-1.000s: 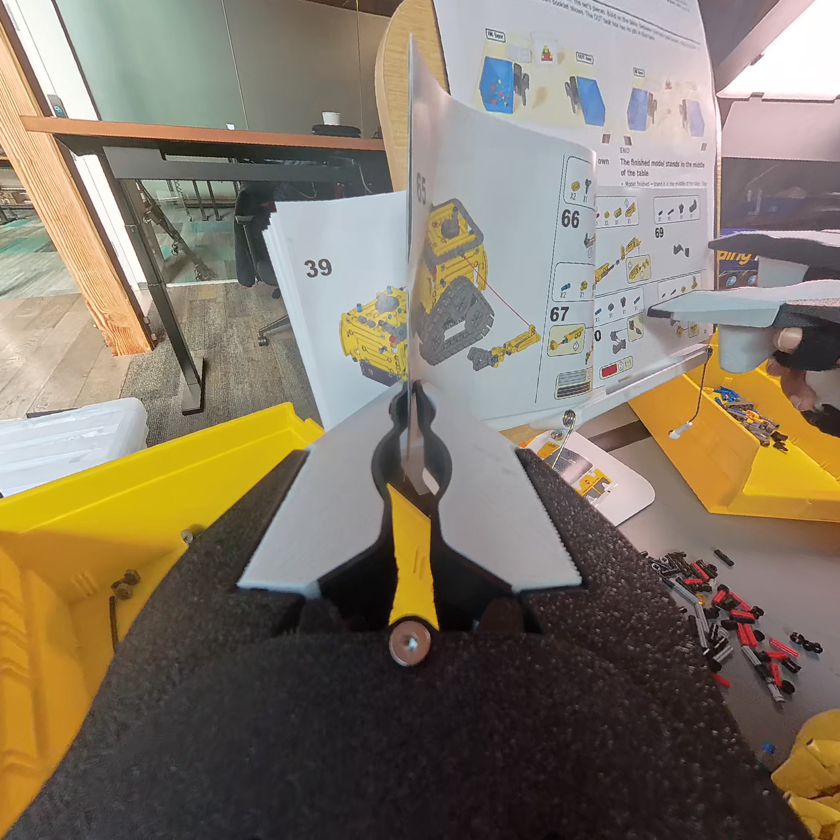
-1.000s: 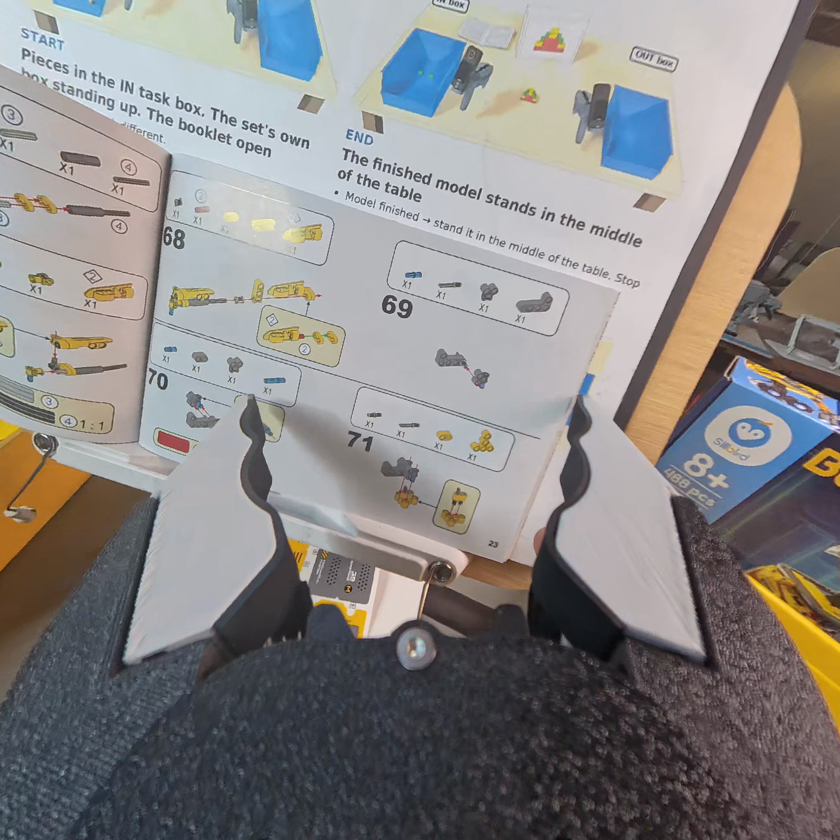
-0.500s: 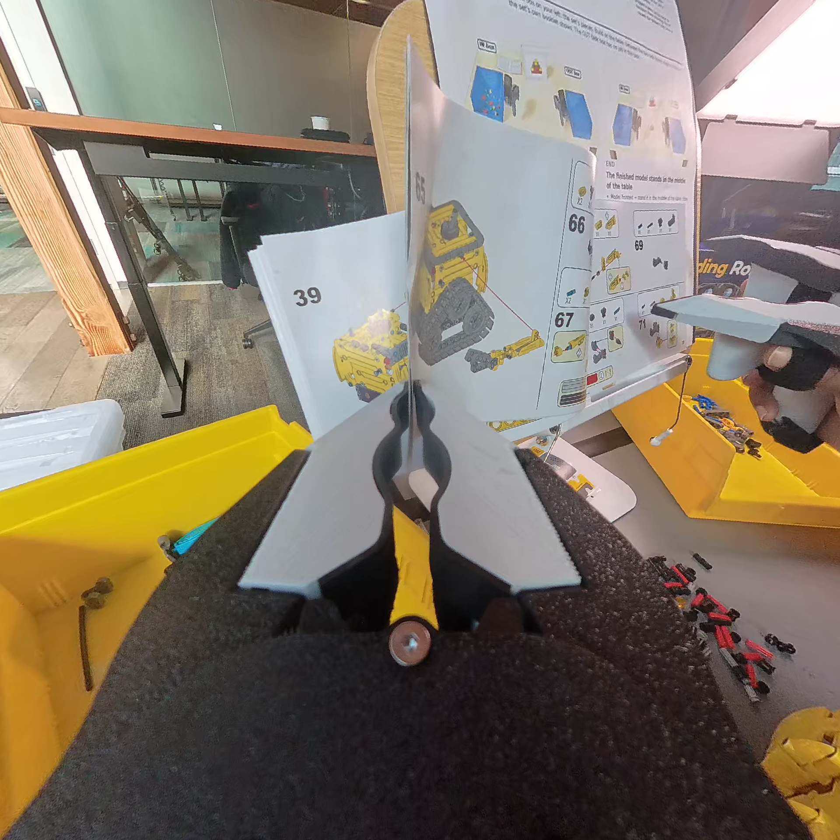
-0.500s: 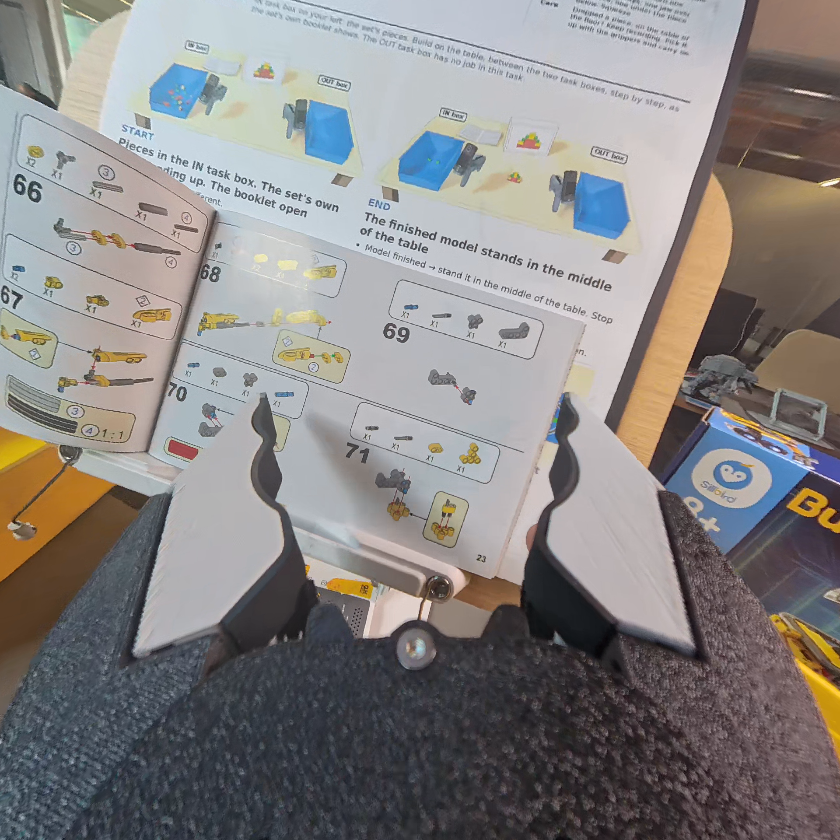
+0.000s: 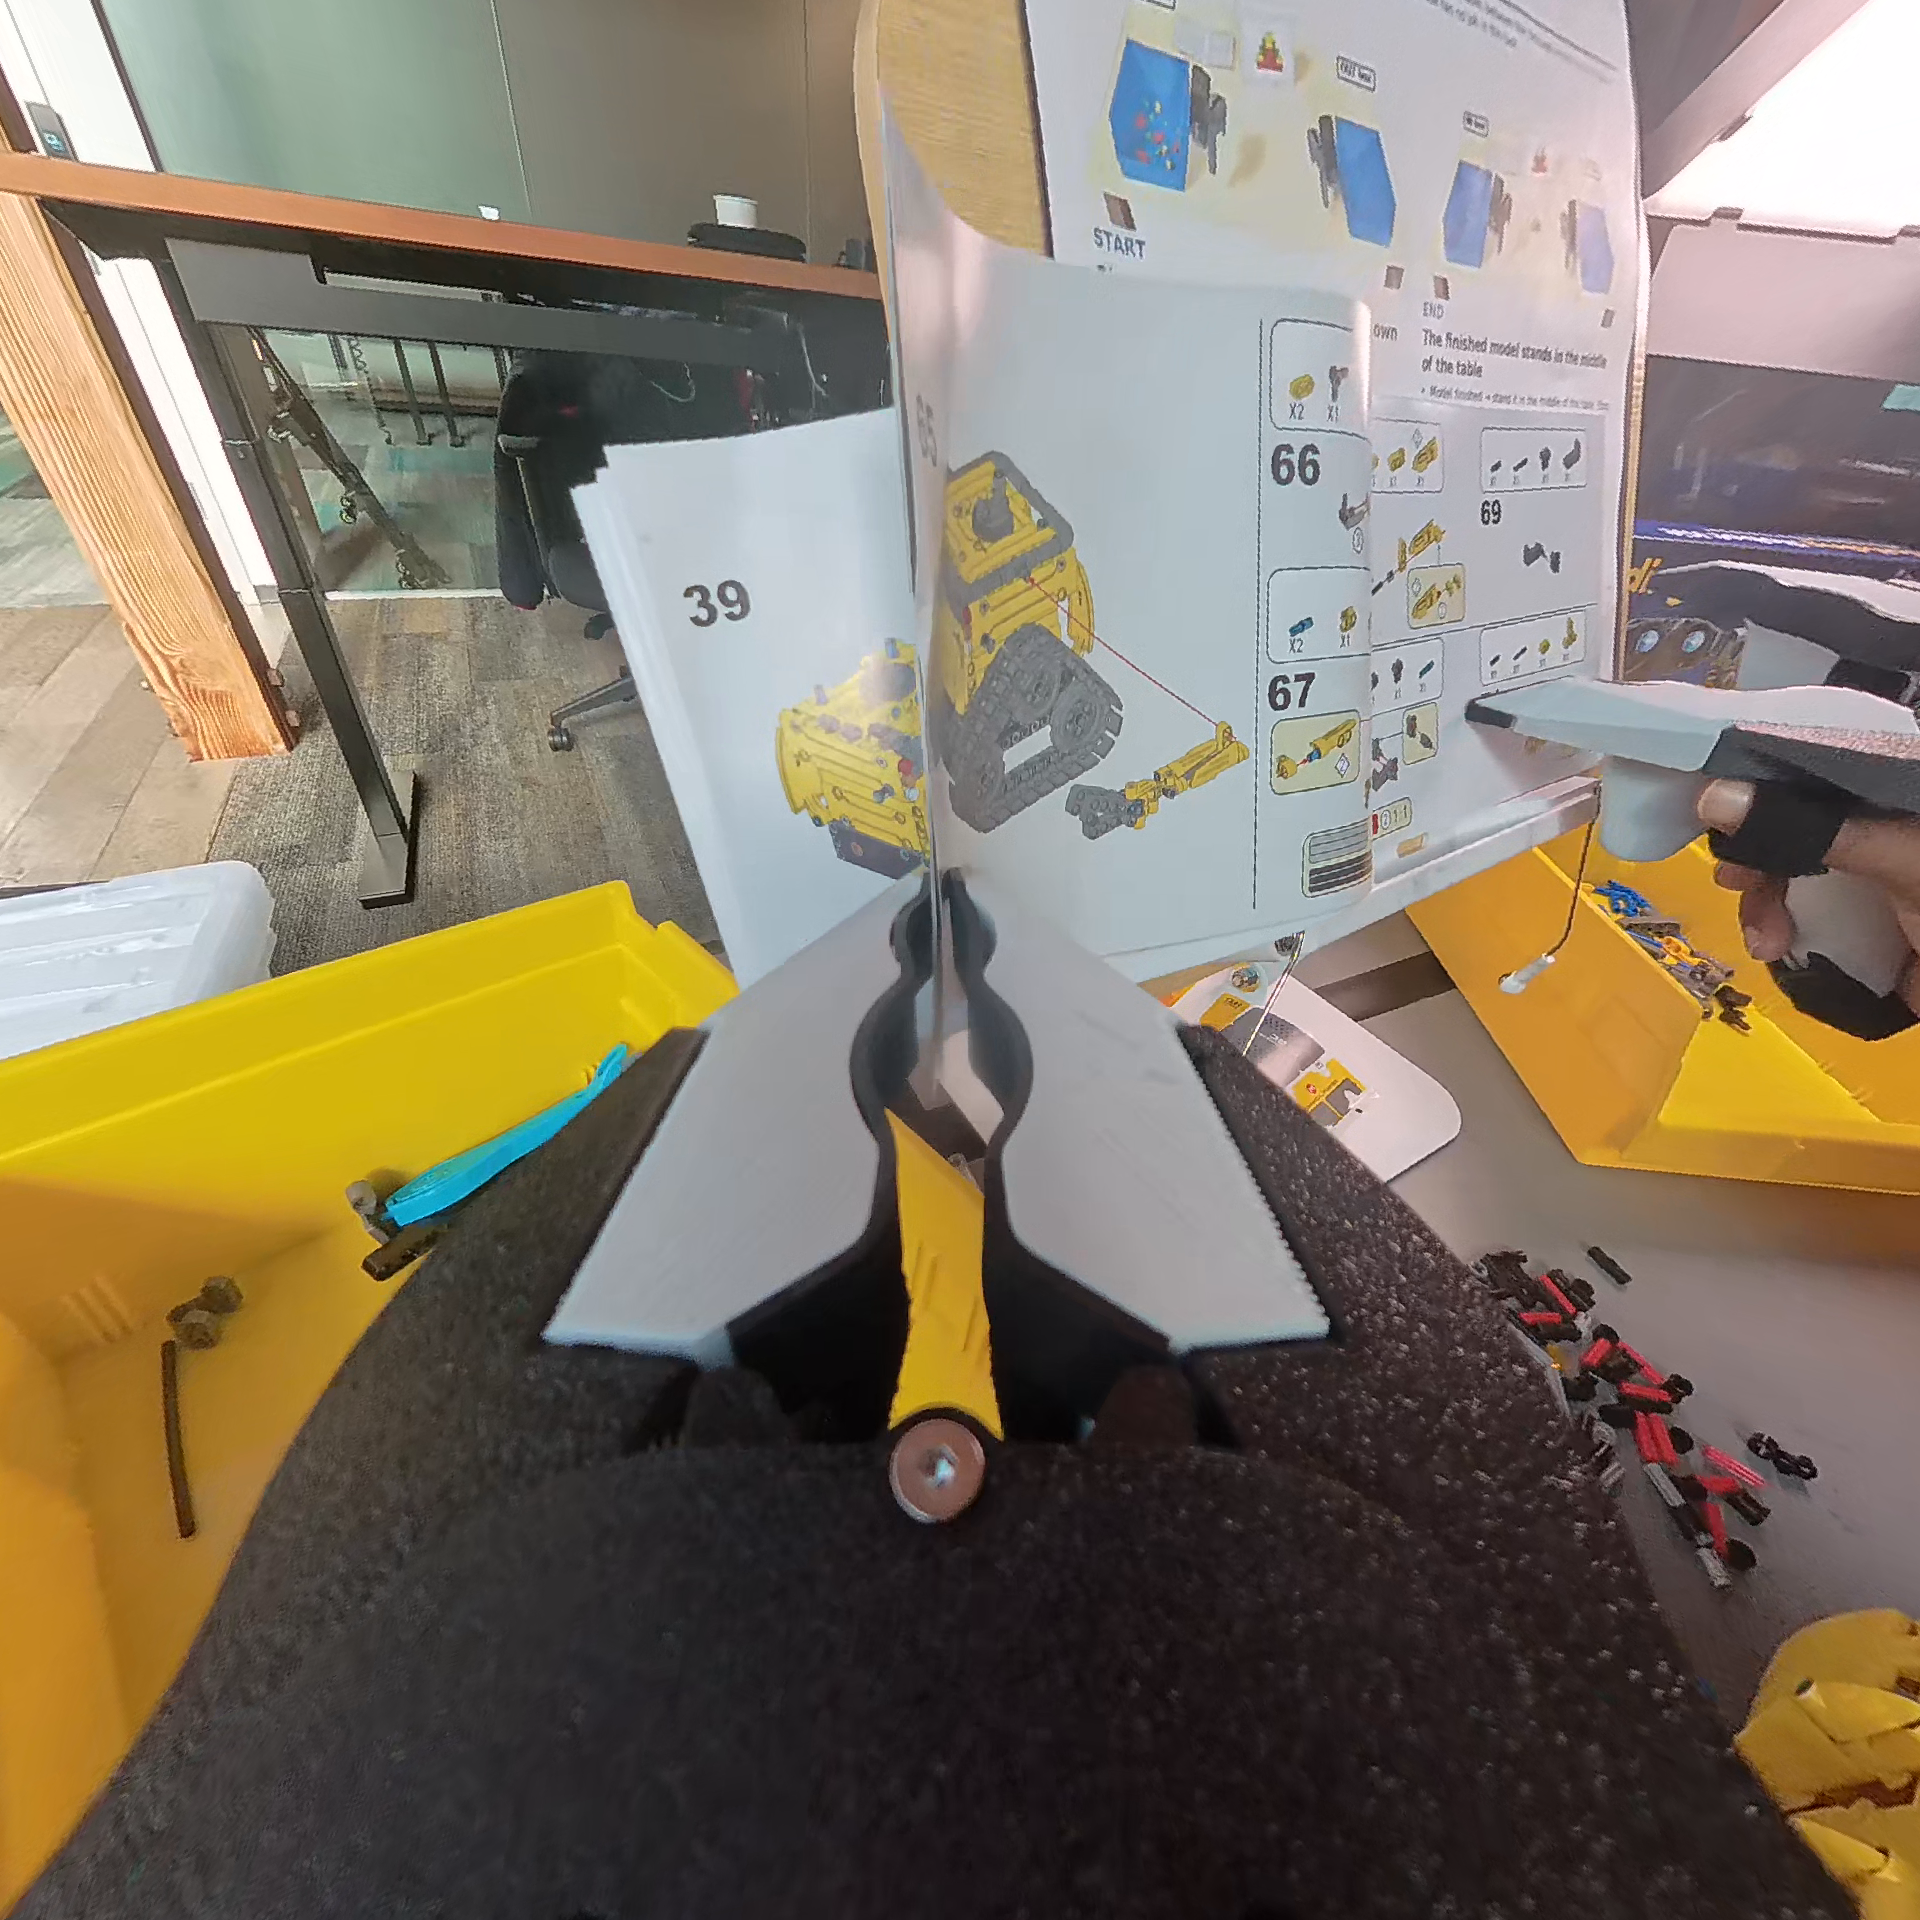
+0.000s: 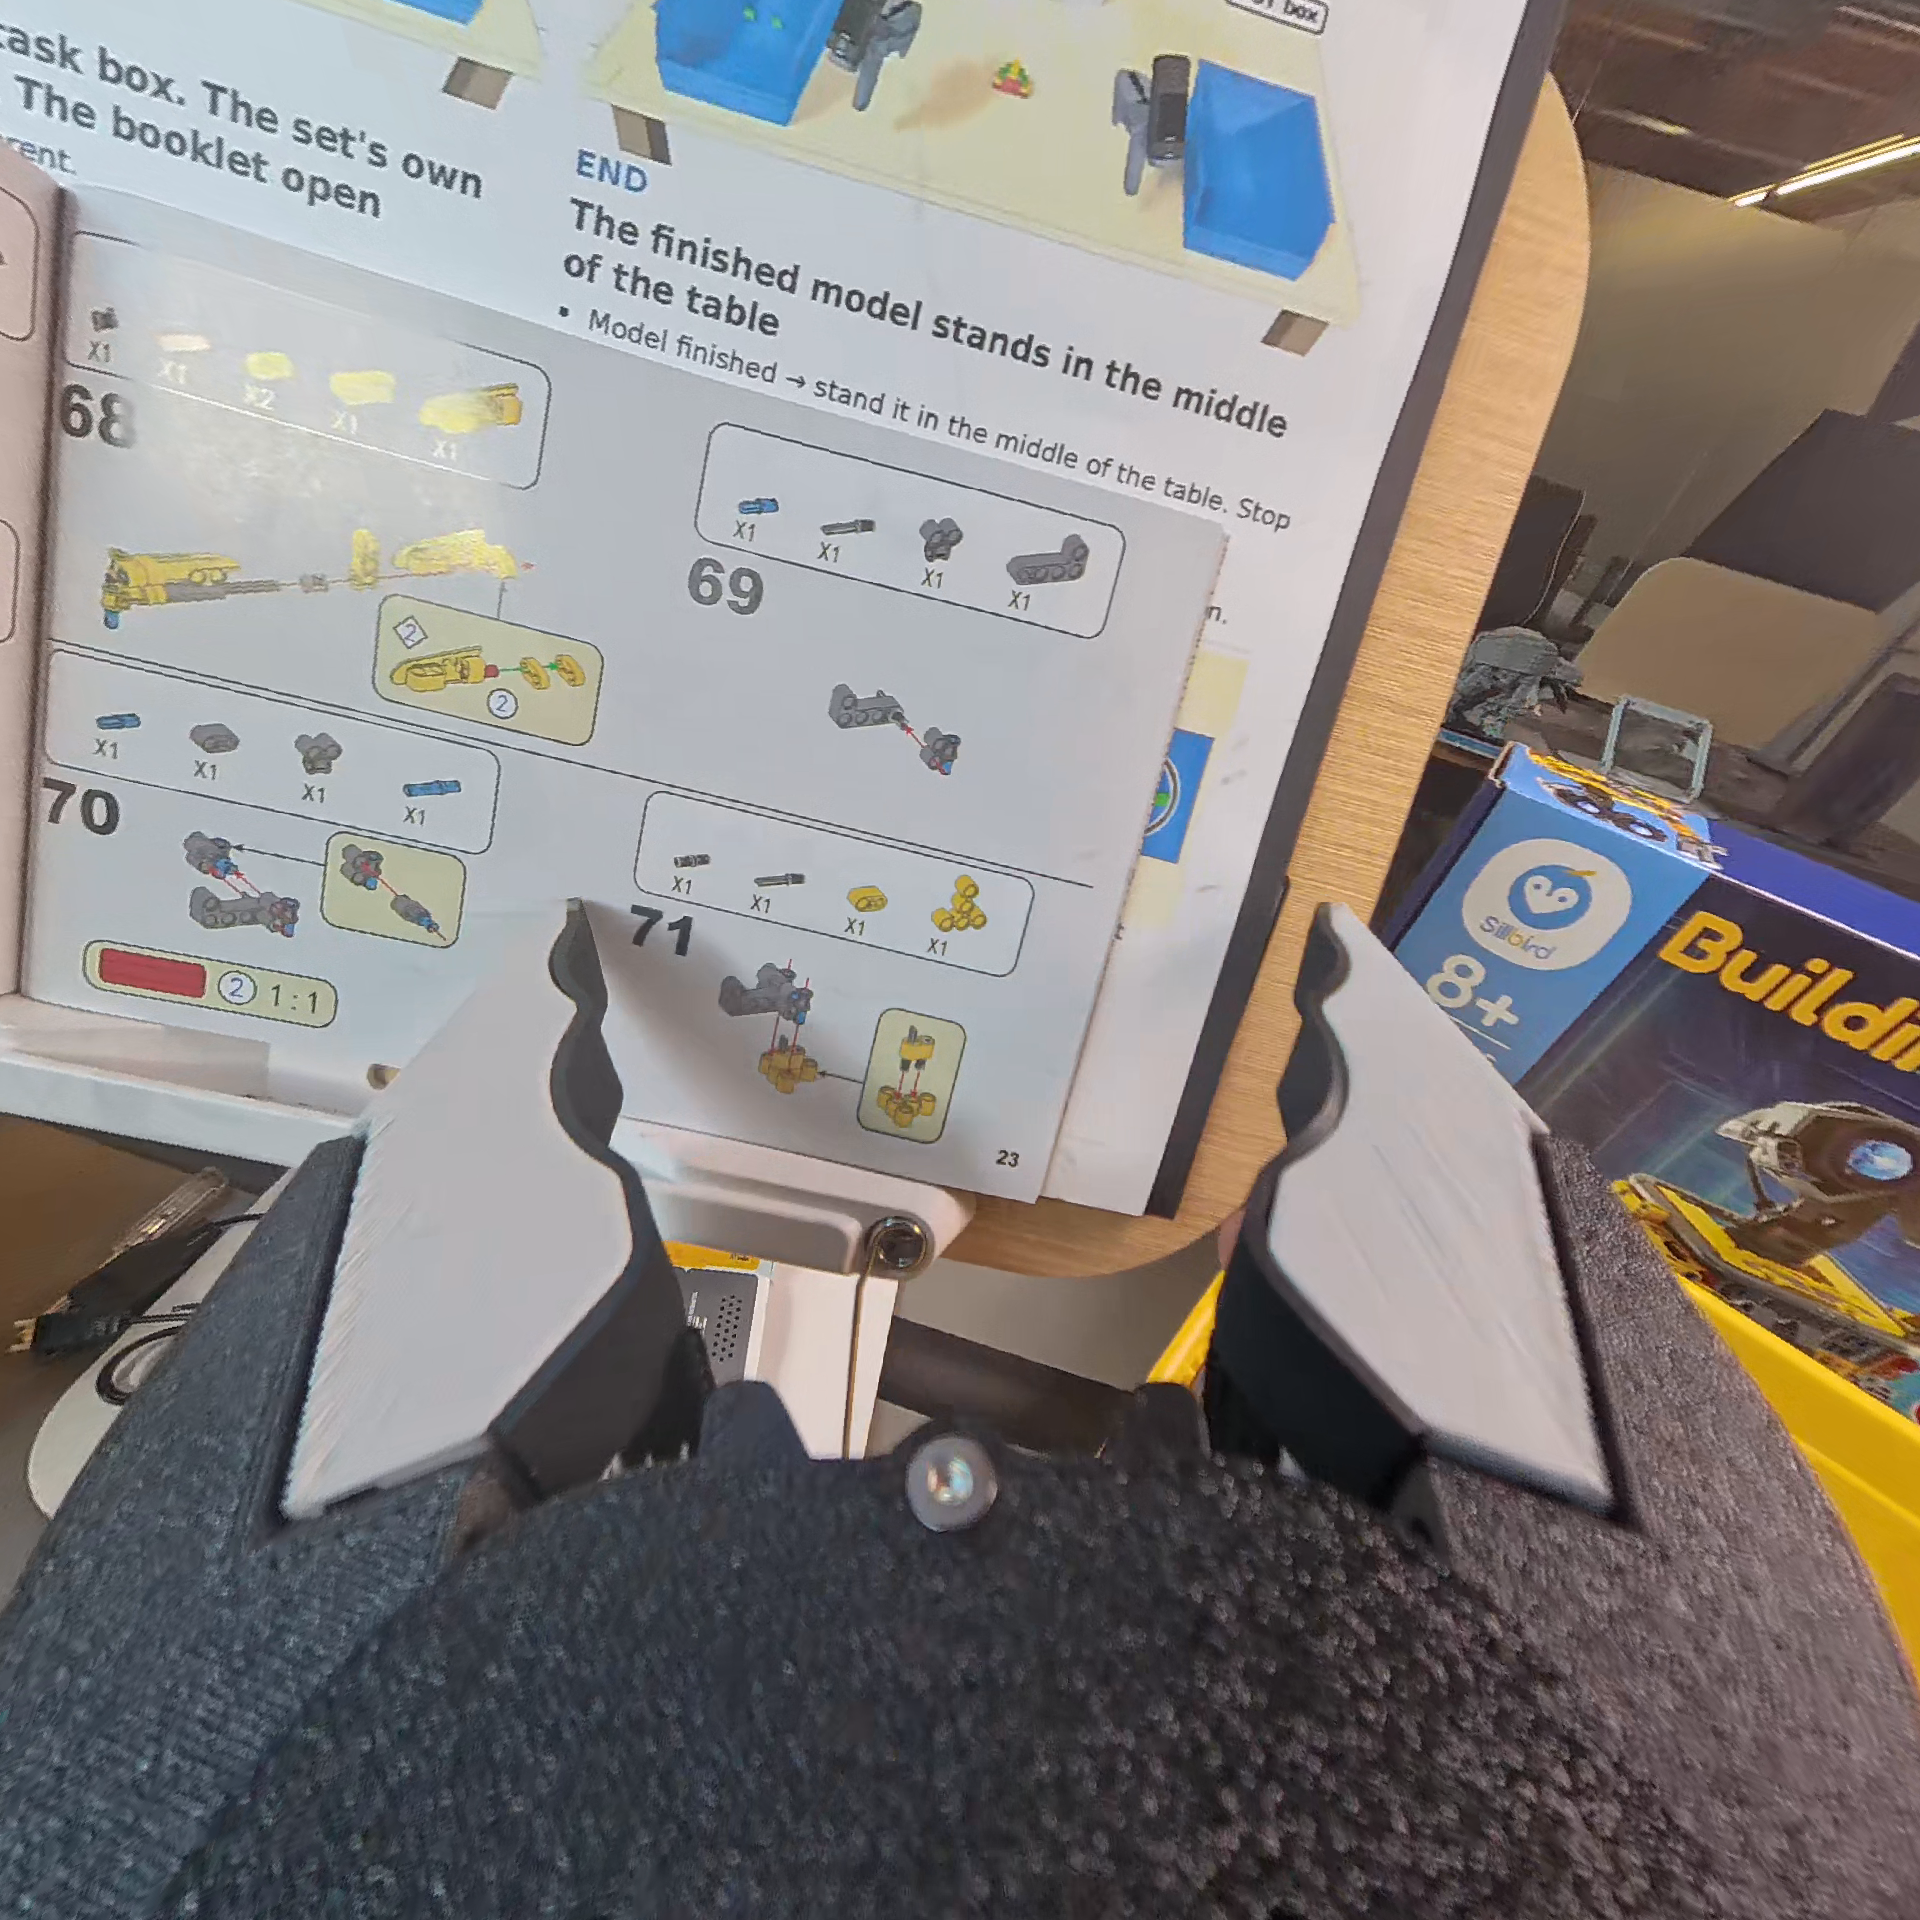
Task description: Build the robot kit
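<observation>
Left wrist view: left gripper [image 5: 940, 914] fingers pinched shut on a booklet page [image 5: 1101, 582], holding it upright mid-turn. Right gripper [image 6: 940, 914] fingers wide apart, empty — hovering at the booklet [image 6: 623, 727] propped on its stand [image 6: 790, 1195], beside the yellow bin [image 5: 312, 1091].

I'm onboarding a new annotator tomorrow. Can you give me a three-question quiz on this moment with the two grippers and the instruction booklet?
1. True or false: the left gripper is shut on a lifted page of the instruction booklet.
2. The right gripper is: A) shut on a brick, B) open in front of the booklet's right-hand page, C) inside the yellow bin.
3. In the left wrist view, what lies loose on the grey table at right?

Key
1. True: the page stands edge-on between the closed jaws.
2. B: the jaws stand wide apart and hold nothing.
3. Small red and black building pins.
</observation>
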The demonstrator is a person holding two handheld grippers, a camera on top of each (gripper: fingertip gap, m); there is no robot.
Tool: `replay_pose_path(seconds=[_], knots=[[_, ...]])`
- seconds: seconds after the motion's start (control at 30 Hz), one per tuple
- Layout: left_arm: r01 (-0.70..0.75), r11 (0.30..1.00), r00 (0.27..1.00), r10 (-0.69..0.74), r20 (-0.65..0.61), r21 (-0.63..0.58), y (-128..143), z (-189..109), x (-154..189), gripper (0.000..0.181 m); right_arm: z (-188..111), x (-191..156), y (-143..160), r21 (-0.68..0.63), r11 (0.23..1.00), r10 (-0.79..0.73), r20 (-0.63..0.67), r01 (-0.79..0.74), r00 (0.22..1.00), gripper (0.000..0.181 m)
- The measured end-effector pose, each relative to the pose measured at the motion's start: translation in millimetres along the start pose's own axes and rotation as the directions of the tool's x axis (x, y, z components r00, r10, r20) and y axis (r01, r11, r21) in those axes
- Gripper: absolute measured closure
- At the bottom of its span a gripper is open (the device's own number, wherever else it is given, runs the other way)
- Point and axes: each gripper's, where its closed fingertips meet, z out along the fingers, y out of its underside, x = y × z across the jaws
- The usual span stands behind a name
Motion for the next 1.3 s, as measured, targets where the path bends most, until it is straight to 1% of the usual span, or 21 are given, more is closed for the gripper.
replay_pose_path(seconds=[0.13, 0.3, 0.43, 0.6, 0.67, 0.7, 0.8, 0.9, 0.97, 1.03, 1.07, 1.13, 1.17, 1.2, 1.23, 1.3], knots=[[-0.006, 1.000, 1.000, 0.006, 0.000, -0.016, 5, 3, 2, 0.180, 0, 7, 4, -0.010, 0.999, 0.035, 0.001, -0.035, 0.999, 0.051], [-0.007, 1.000, 1.000, 0.007, 0.007, -0.024, 8, 4, 1, 0.180, 0, 3, 2, -0.002, 1.000, 0.030, 0.032, -0.030, 0.999, 0.056], [-0.008, 1.000, 1.000, 0.008, 0.005, -0.017, 6, 4, 2, 0.180, 2, 6, 7, -0.018, 0.996, 0.086, 0.059, -0.085, 0.995, 0.051], [0.004, 1.000, 0.999, -0.004, -0.035, 0.005, 0, 5, 13, 0.181, 1, 8, 7, -0.016, 0.996, 0.086, 0.062, -0.085, 0.994, 0.053], [0.026, 0.999, 0.996, -0.023, -0.091, 0.027, -5, 5, 27, 0.181, 0, 8, 6, -0.018, 0.996, 0.083, 0.060, -0.082, 0.995, 0.056], [0.042, 0.998, 0.991, -0.036, -0.132, 0.041, -9, 6, 38, 0.181, -1, 9, 4, -0.015, 0.997, 0.077, 0.052, -0.076, 0.996, 0.060], [0.053, 0.997, 0.963, -0.034, -0.266, 0.062, -17, 10, 82, 0.181, -10, 13, -12, 0.044, 0.996, 0.075, 0.051, -0.078, 0.996, 0.067], [0.006, 0.999, 0.950, 0.009, -0.311, 0.046, -12, 17, 112, 0.181, -22, 9, -29, 0.097, 0.988, 0.110, 0.127, -0.122, 0.986, 0.075], [-0.006, 0.999, 0.944, 0.020, -0.328, 0.043, -10, 20, 123, 0.181, -31, 0, -41, 0.135, 0.981, 0.105, 0.217, -0.136, 0.971, 0.088], [-0.011, 0.999, 0.940, 0.025, -0.340, 0.042, -8, 21, 130, 0.181, -44, -21, -52, 0.171, 0.975, 0.074, 0.364, -0.145, 0.929, 0.098], [-0.016, 0.999, 0.939, 0.030, -0.342, 0.044, -7, 22, 133, 0.181, -54, -38, -57, 0.176, 0.972, 0.056, 0.466, -0.155, 0.883, 0.099], [-0.022, 0.999, 0.936, 0.037, -0.349, 0.049, -6, 24, 140, 0.181, -76, -70, -63, 0.149, 0.971, 0.046, 0.653, -0.187, 0.756, 0.097], [-0.024, 0.998, 0.934, 0.042, -0.356, 0.053, -6, 25, 144, 0.181, -87, -85, -66, 0.128, 0.971, 0.048, 0.725, -0.202, 0.687, 0.093], [-0.033, 0.998, 0.930, 0.053, -0.365, 0.059, -5, 25, 150, 0.181, -97, -95, -69, 0.102, 0.972, 0.057, 0.773, -0.212, 0.632, 0.085], [-0.050, 0.997, 0.924, 0.070, -0.376, 0.063, -5, 25, 157, 0.181, -103, -103, -70, 0.074, 0.976, 0.065, 0.798, -0.205, 0.600, 0.077], [-0.104, 0.992, 0.902, 0.125, -0.413, 0.073, -2, 25, 176, 0.178, -107, -113, -68, 0.036, 0.986, 0.067, 0.805, -0.161, 0.590, 0.064]])
